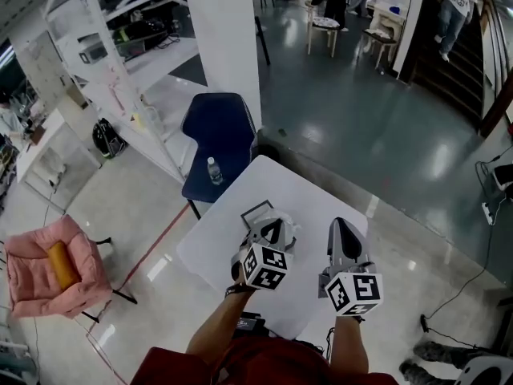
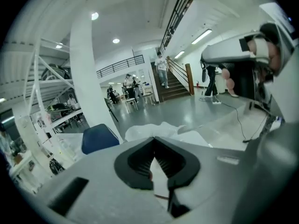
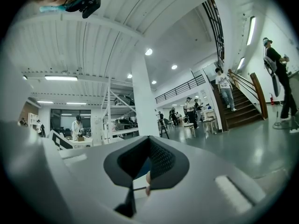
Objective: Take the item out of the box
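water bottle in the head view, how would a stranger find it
Start at the white table, then look to the dark blue chair just past its far-left edge. The water bottle stands on that seat: small, clear, the only thing on the chair.

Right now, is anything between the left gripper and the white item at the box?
Nothing visible. The left gripper, shut, appears to pinch the white crumpled item directly, beside the box; the right gripper is off to the side.
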Demonstrator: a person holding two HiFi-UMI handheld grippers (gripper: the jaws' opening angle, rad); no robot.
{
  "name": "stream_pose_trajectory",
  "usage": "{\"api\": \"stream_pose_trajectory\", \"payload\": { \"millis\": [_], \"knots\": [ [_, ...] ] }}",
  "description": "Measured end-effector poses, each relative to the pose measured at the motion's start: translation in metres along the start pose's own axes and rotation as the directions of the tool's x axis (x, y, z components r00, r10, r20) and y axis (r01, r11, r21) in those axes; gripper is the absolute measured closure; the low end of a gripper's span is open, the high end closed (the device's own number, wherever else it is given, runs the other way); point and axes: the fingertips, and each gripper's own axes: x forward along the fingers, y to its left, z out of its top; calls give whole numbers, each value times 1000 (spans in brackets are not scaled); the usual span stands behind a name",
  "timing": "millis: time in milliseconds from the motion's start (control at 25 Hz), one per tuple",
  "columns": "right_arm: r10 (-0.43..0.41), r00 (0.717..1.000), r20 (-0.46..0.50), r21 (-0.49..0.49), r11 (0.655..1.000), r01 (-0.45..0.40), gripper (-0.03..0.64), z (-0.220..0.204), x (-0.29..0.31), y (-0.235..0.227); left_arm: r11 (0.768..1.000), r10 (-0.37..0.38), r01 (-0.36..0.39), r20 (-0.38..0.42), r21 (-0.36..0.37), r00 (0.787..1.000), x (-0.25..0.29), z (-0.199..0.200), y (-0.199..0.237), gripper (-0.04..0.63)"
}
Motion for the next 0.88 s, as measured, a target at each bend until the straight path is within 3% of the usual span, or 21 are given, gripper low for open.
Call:
{"api": "stream_pose_trajectory", "payload": {
  "millis": [280, 680, 880],
  "knots": [
    [27, 999, 23, -17, 1000, -26, 617, 15, -33, 7, 990, 109, -90, 175, -113, 979, -57, 42, -4, 592],
    [67, 996, 56, -55, 996, -64, 617, 35, -91, 23, 959, 245, -176, 342, -220, 907, -149, 79, -27, 592],
    [97, 992, 77, -64, 994, -92, 617, 47, -118, 34, 948, 293, -210, 401, -239, 868, -189, 93, -41, 592]
  ]
}}
